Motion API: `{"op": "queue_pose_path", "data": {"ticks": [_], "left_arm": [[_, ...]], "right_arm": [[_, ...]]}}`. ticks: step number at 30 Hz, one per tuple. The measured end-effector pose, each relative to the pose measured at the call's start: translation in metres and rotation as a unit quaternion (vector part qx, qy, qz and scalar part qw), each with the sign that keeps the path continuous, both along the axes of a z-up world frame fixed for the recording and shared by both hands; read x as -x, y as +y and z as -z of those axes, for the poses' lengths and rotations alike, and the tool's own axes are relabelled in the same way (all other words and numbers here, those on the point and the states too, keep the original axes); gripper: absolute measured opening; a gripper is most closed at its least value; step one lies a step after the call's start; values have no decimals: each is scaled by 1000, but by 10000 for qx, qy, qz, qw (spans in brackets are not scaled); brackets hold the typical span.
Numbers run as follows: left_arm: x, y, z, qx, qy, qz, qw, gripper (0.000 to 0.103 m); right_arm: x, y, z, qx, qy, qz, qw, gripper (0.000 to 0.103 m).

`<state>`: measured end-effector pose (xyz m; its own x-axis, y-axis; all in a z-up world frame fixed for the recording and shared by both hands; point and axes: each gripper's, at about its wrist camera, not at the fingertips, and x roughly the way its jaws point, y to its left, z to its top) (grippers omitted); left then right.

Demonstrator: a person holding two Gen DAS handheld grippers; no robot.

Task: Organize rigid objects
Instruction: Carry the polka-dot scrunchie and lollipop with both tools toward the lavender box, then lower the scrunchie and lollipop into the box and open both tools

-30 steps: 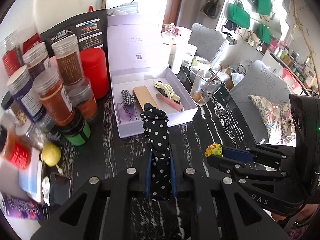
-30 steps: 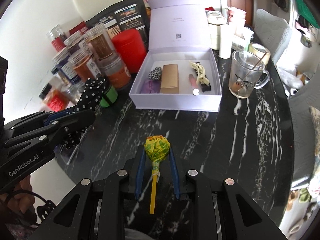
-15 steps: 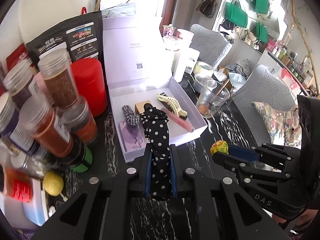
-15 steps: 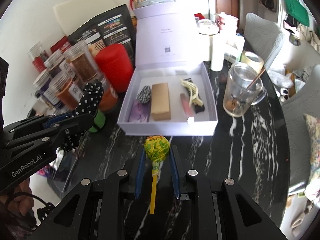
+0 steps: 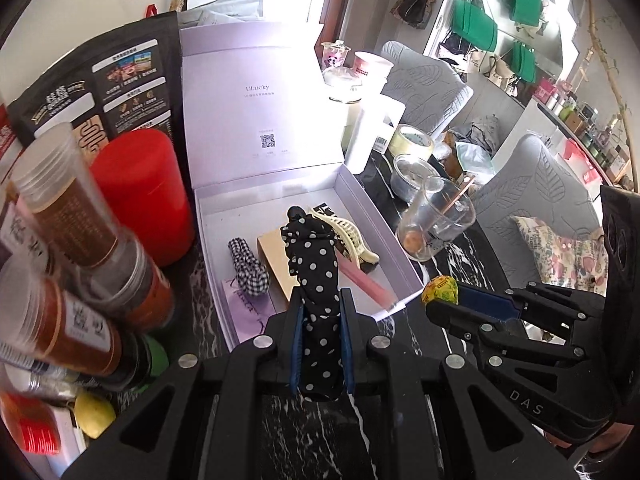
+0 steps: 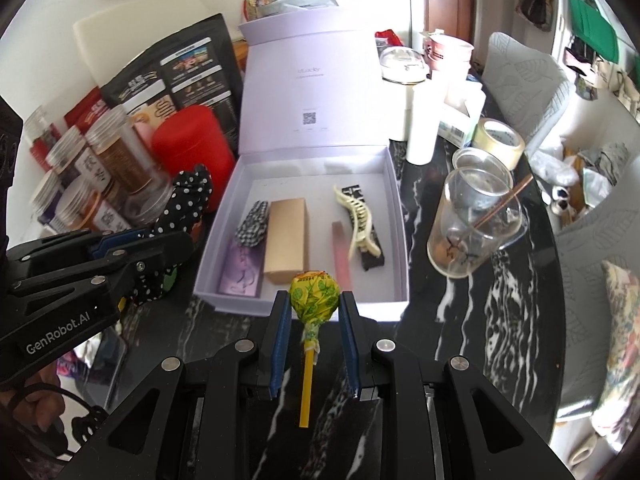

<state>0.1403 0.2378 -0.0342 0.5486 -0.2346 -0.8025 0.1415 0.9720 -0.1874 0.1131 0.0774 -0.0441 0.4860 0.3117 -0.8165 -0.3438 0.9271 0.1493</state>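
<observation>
Just before box rim, lollipop

The desk is black with white marble veins. The open box is pale lilac. Inside it lie a tan carton, a black-and-white checked hair tie, a cream hair claw and a pink bar. The lollipop has a yellow wrapper with green print and a yellow stick. The cloth piece is black with white dots. The canister is red. Both hand-held grippers are black with blue pads.
</observation>
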Motion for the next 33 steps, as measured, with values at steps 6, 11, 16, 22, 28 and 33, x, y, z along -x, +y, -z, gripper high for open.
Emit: {"op": "queue_pose_path", "data": {"ticks": [6,11,16,22,28,33], "left_arm": [[-25,3,6,23,55,-30,10000,16],[-44,4,13,43,86,-40,9999,16],[-61,6,18,86,91,-89,9999,16],[-83,10,24,98,116,-146,9998,16],[-101,13,29,114,109,-217,9996,16],[-117,14,35,74,123,-212,9997,16]], "right_arm": [[-23,4,7,0,56,-30,10000,24],[-40,7,11,6,40,-69,10000,24],[-59,8,13,-25,22,-39,10000,24],[-81,11,18,-8,-6,-30,10000,24],[-101,10,26,-27,9,32,10000,24],[-115,14,32,9,43,30,10000,24]]}}
